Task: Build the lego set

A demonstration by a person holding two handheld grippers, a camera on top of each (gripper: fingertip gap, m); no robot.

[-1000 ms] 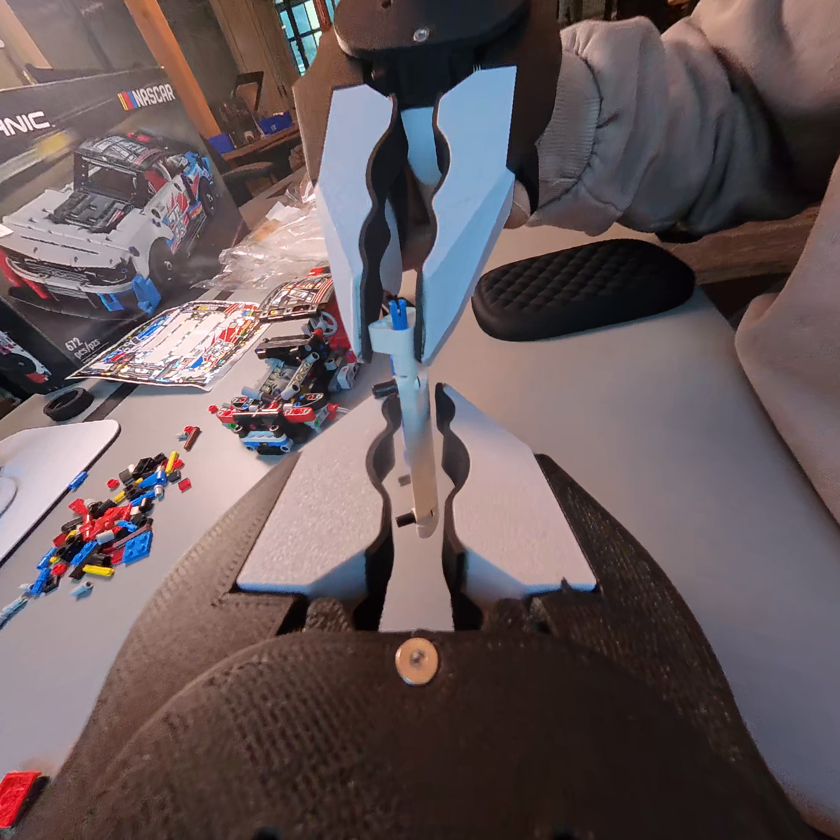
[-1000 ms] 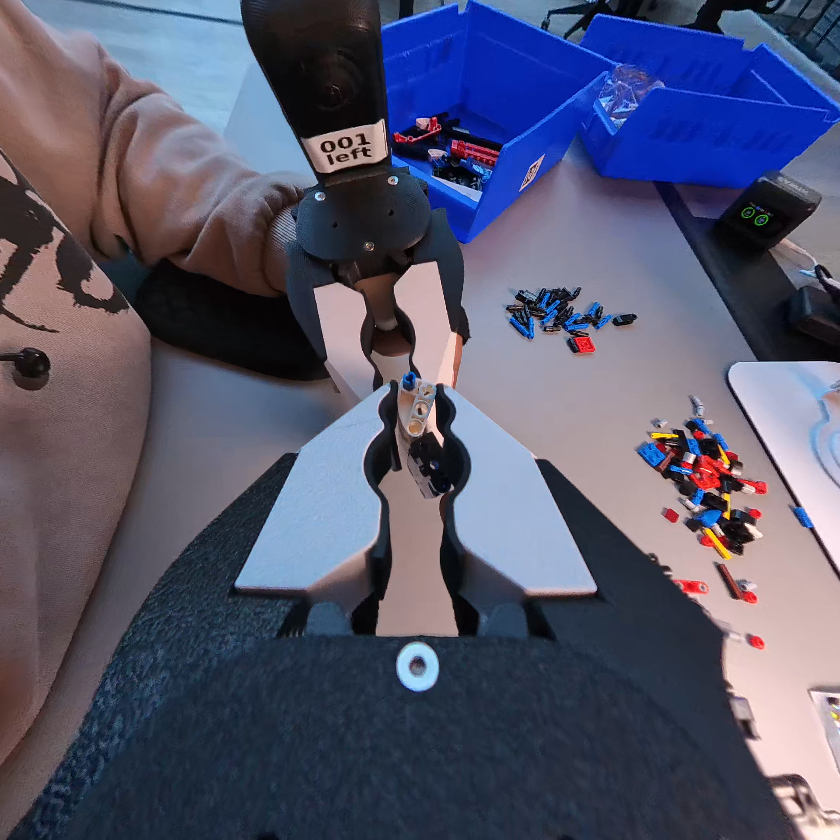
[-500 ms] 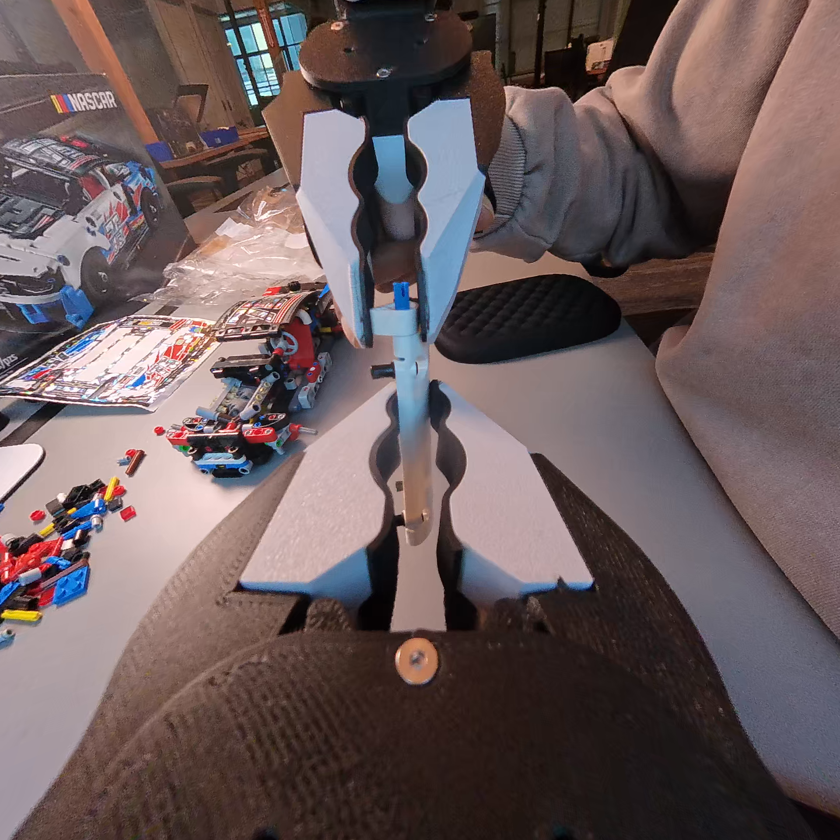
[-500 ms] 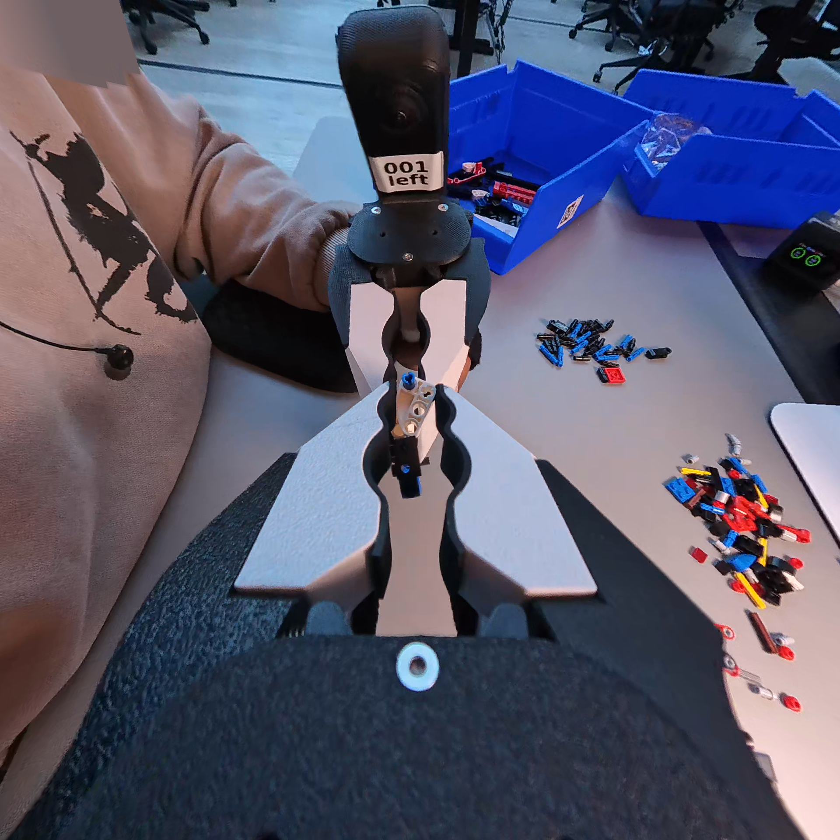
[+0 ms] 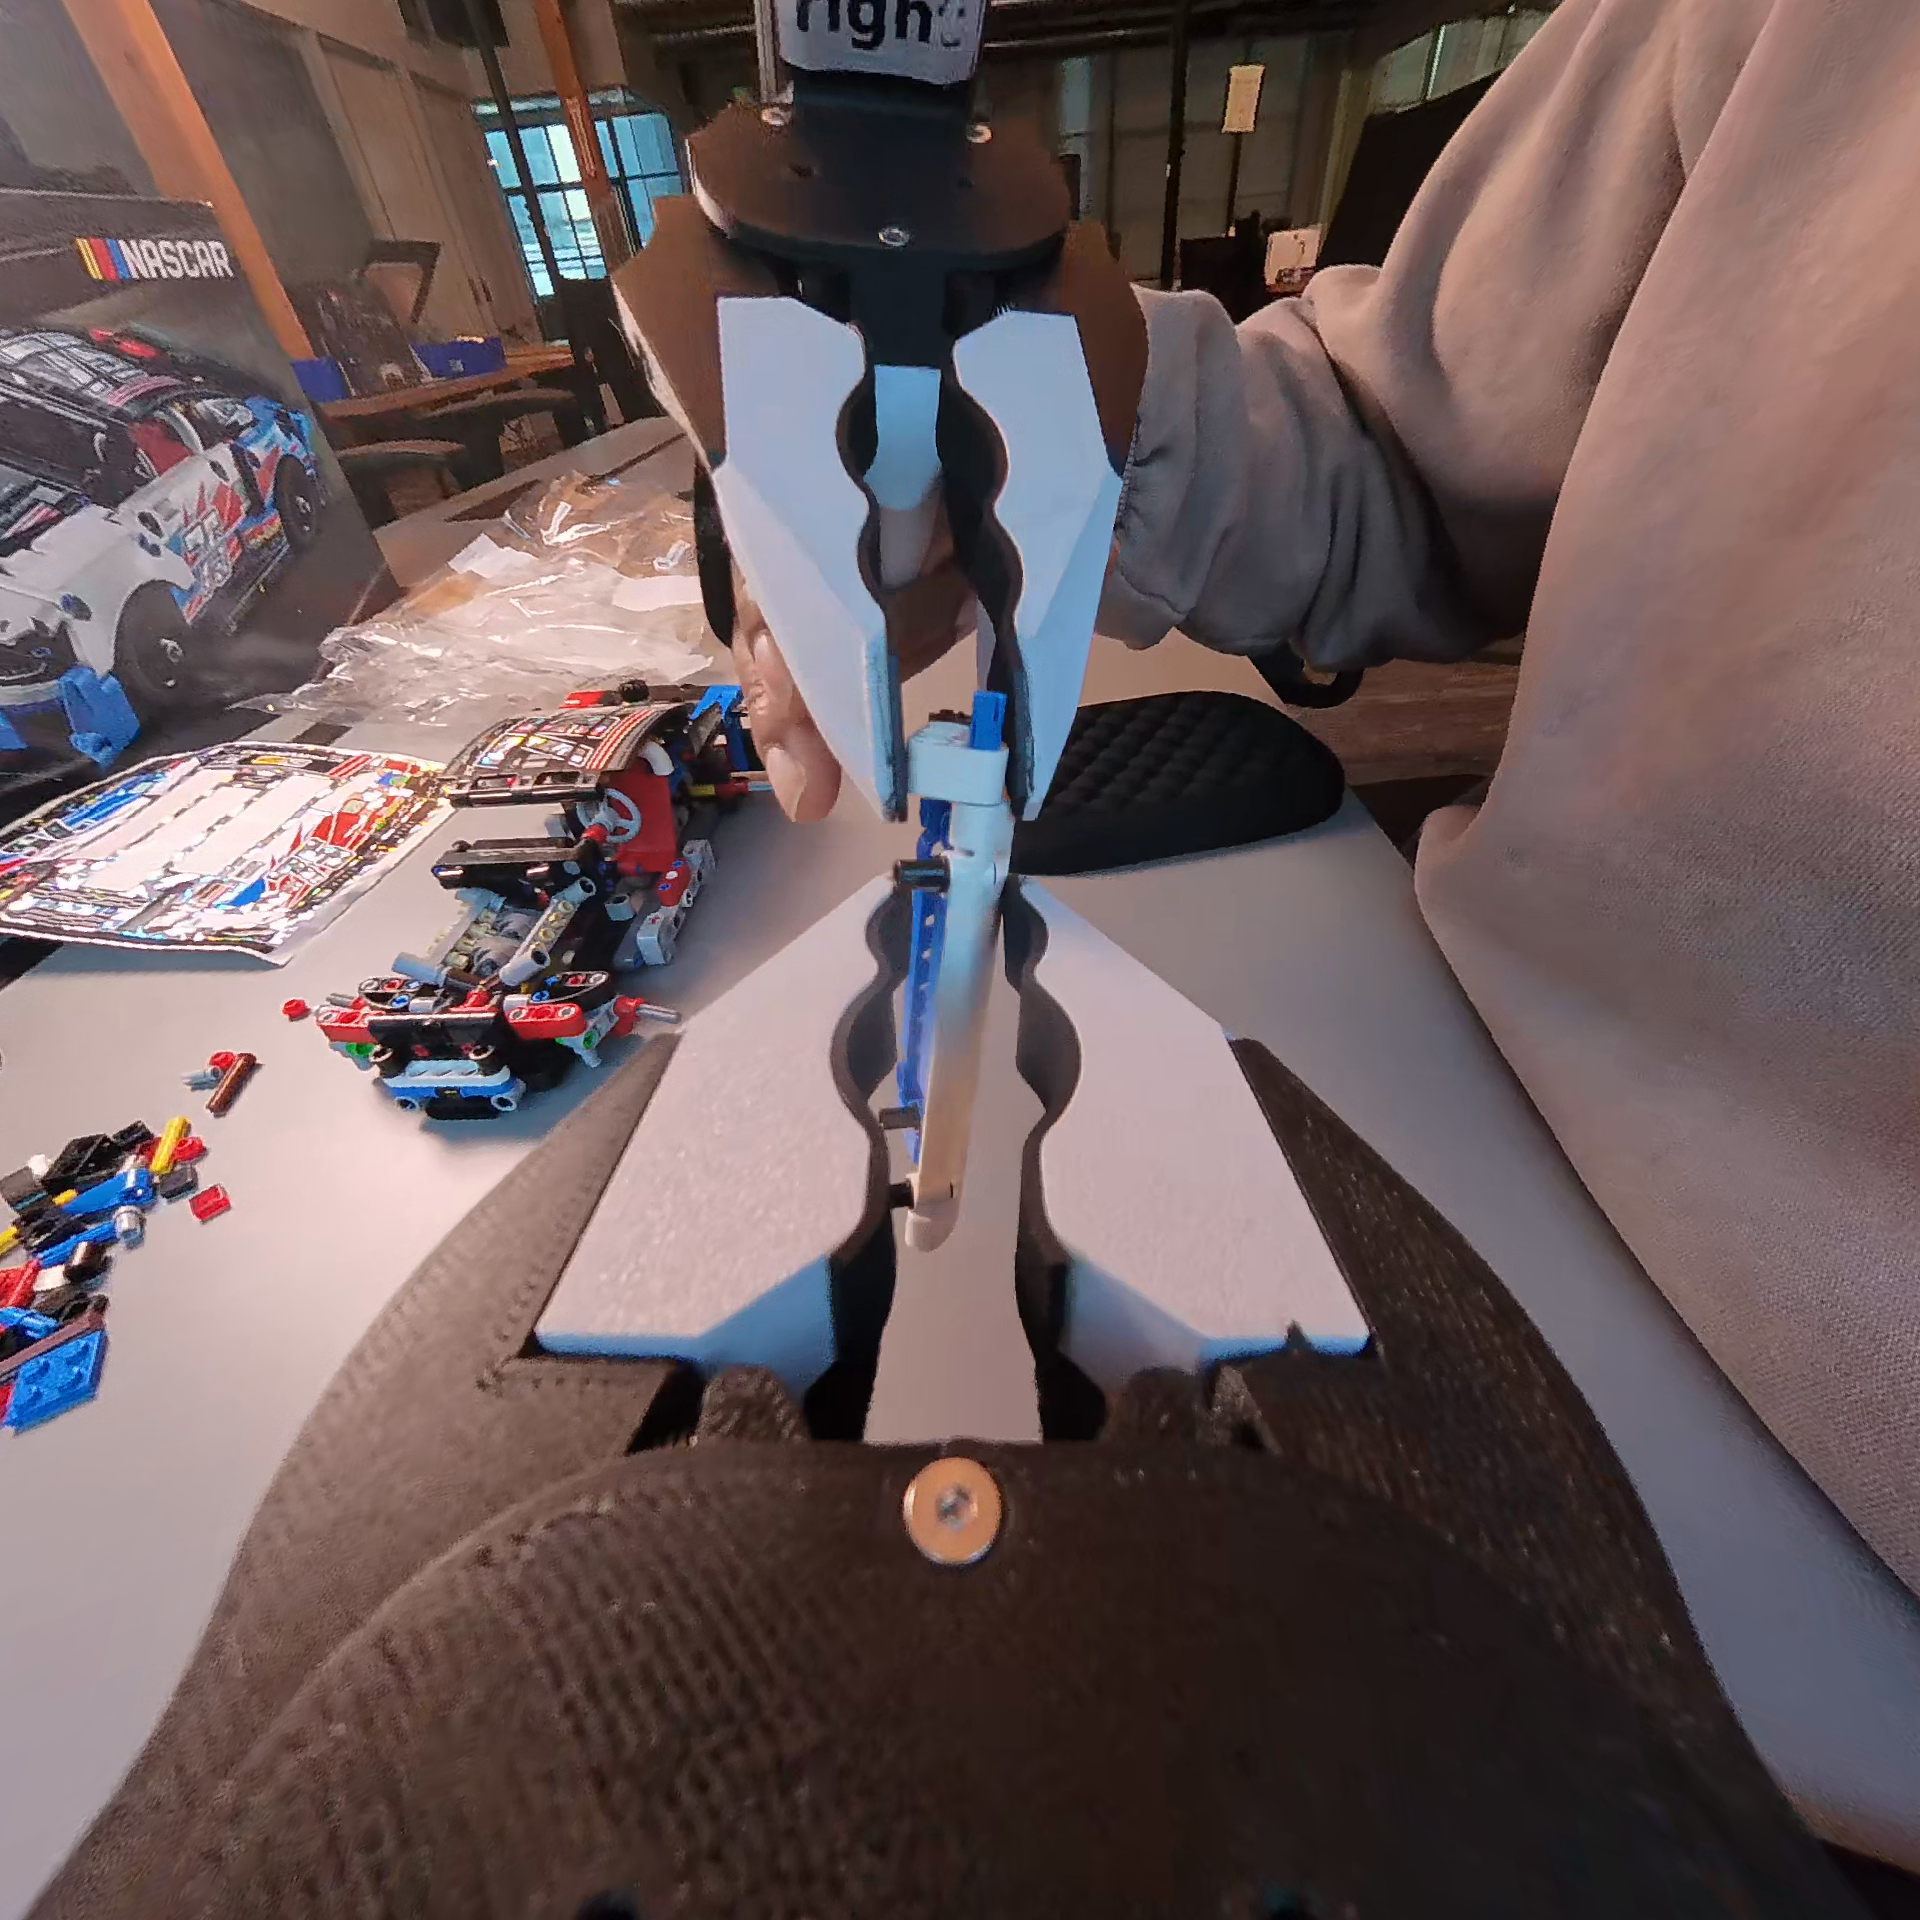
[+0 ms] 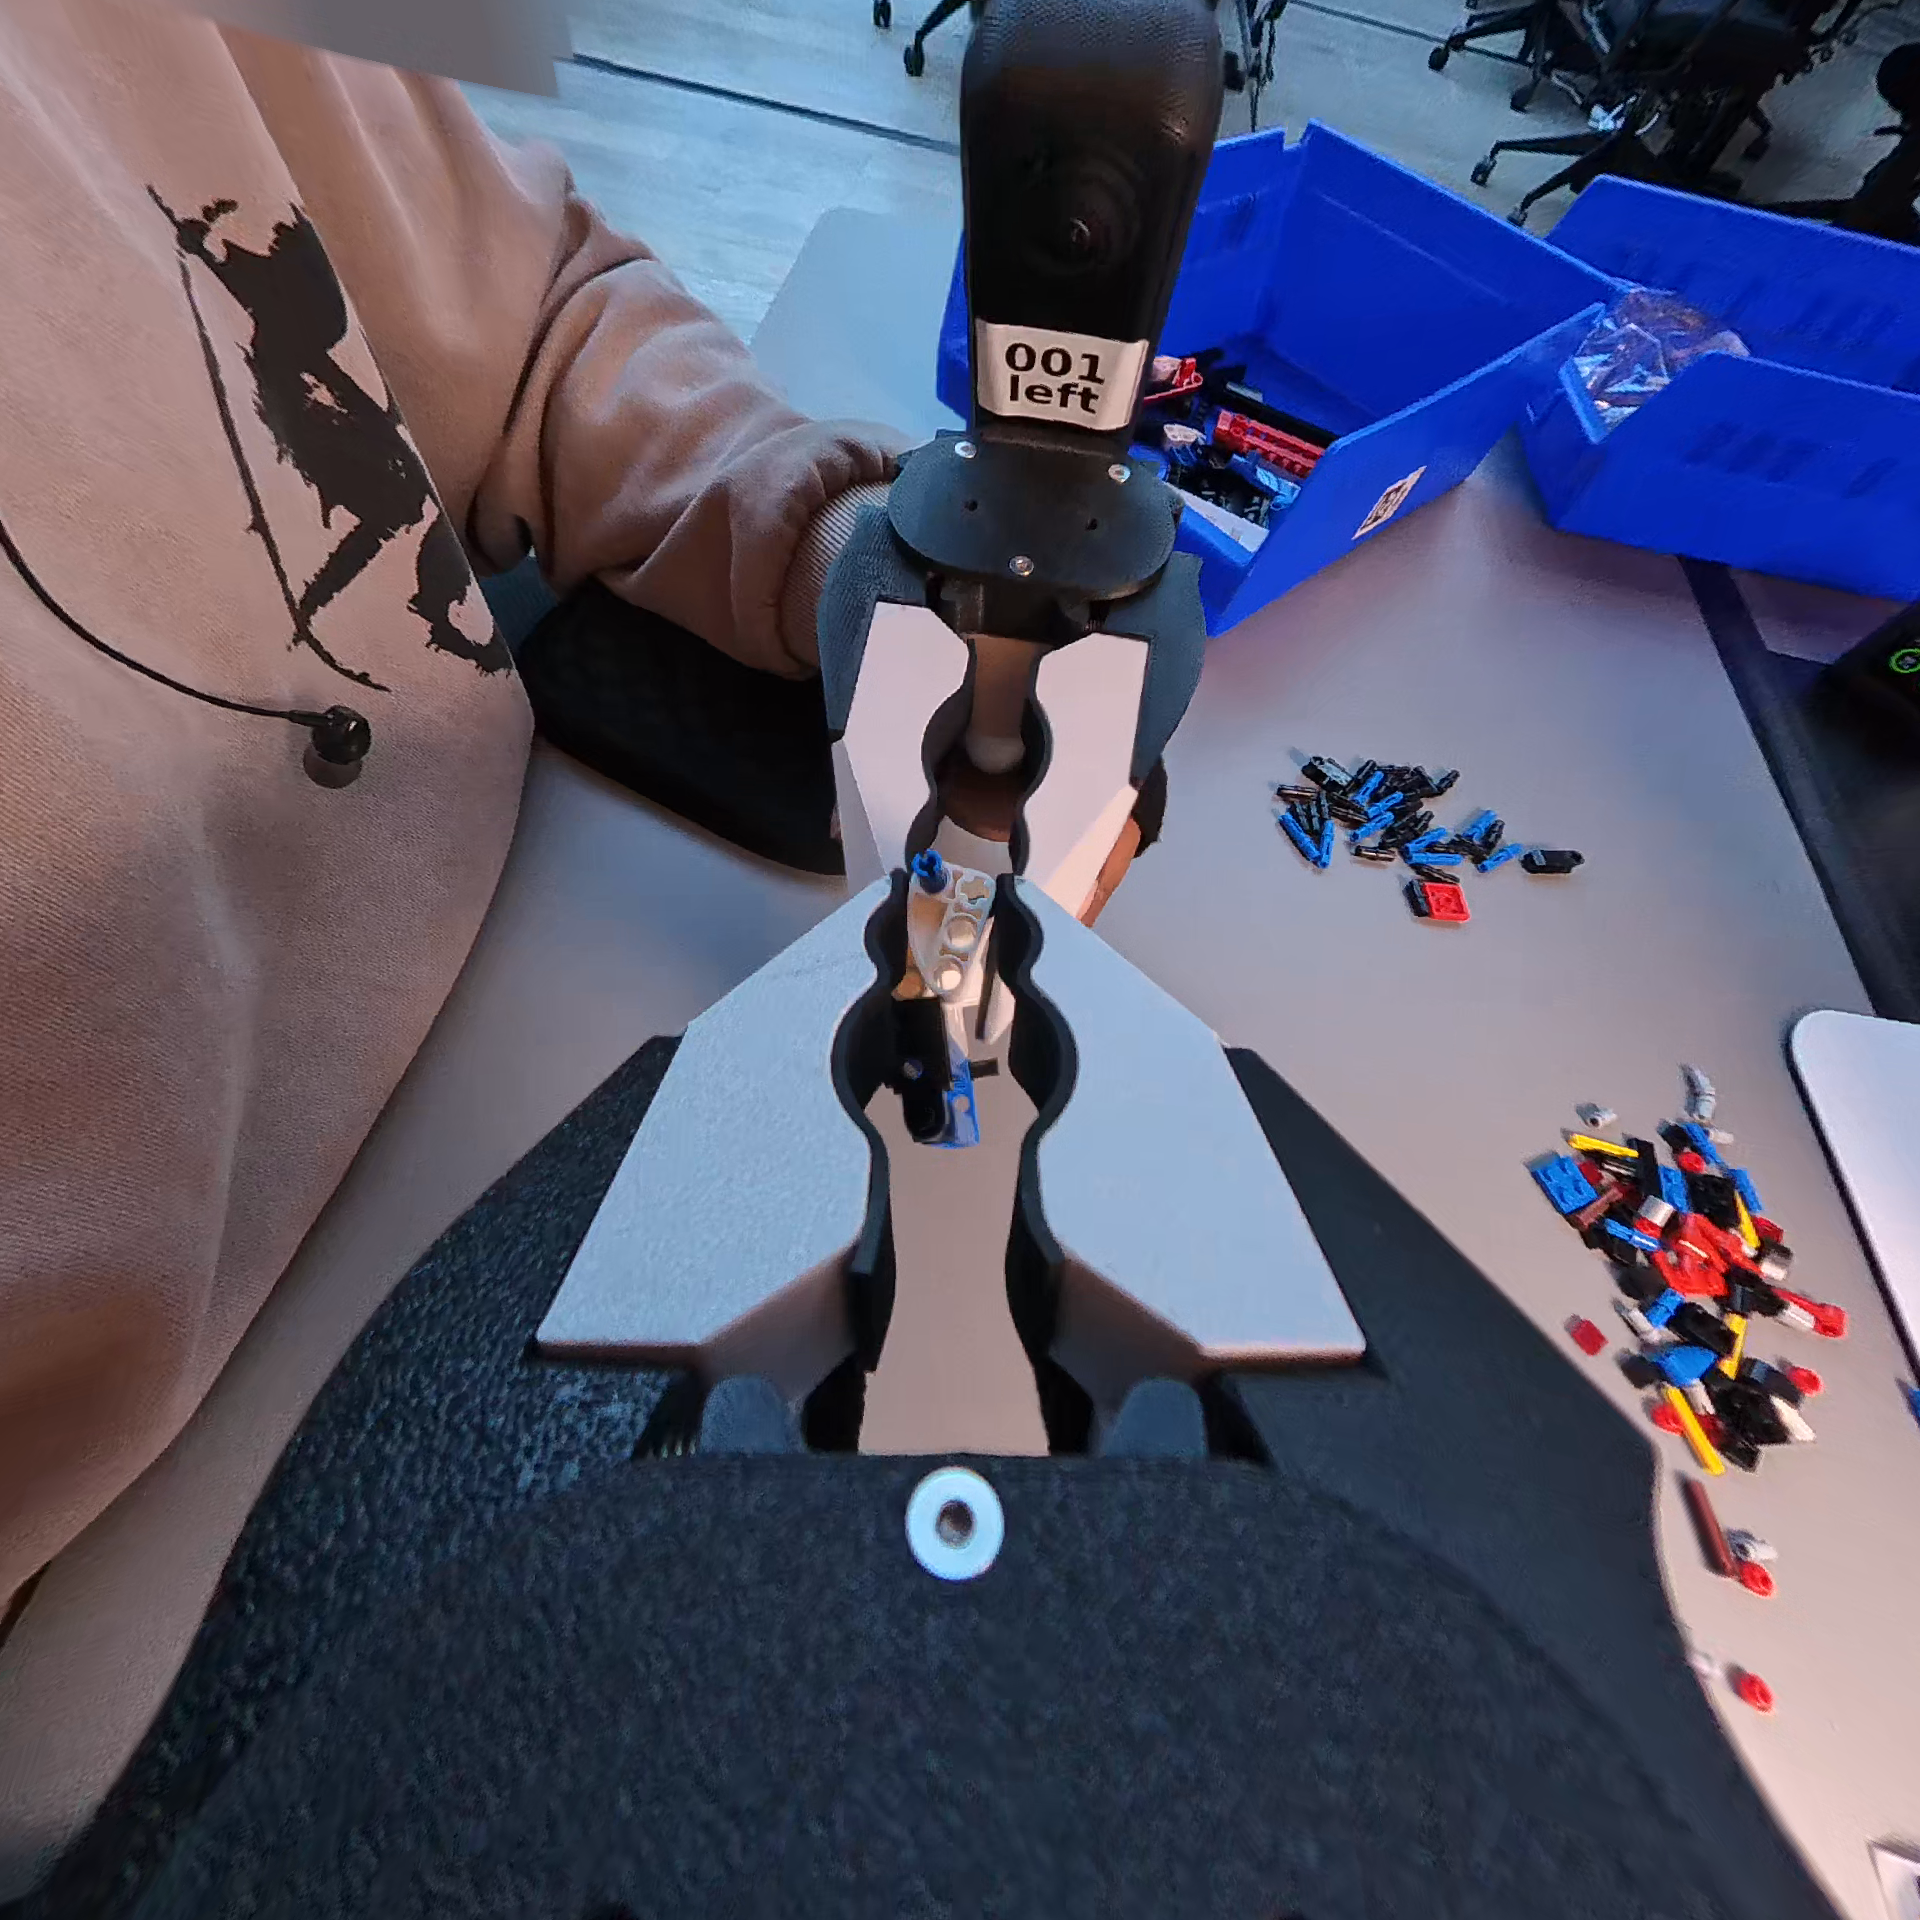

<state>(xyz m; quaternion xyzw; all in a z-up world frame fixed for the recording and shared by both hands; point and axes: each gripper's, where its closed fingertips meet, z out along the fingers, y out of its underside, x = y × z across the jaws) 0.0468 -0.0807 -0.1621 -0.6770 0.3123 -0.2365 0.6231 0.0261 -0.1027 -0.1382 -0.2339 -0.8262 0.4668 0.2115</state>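
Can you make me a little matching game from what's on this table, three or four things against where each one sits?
Things:
1. white and blue beam assembly
2. half-built car
3. sticker sheet
4. blue bins

Places:
A. flat on the table, in front of the set's box
B. at the far end of the table, loose parts inside one
C. held in the air between both grippers
D. on the table beside the sticker sheet

Pairs: 1-C, 2-D, 3-A, 4-B
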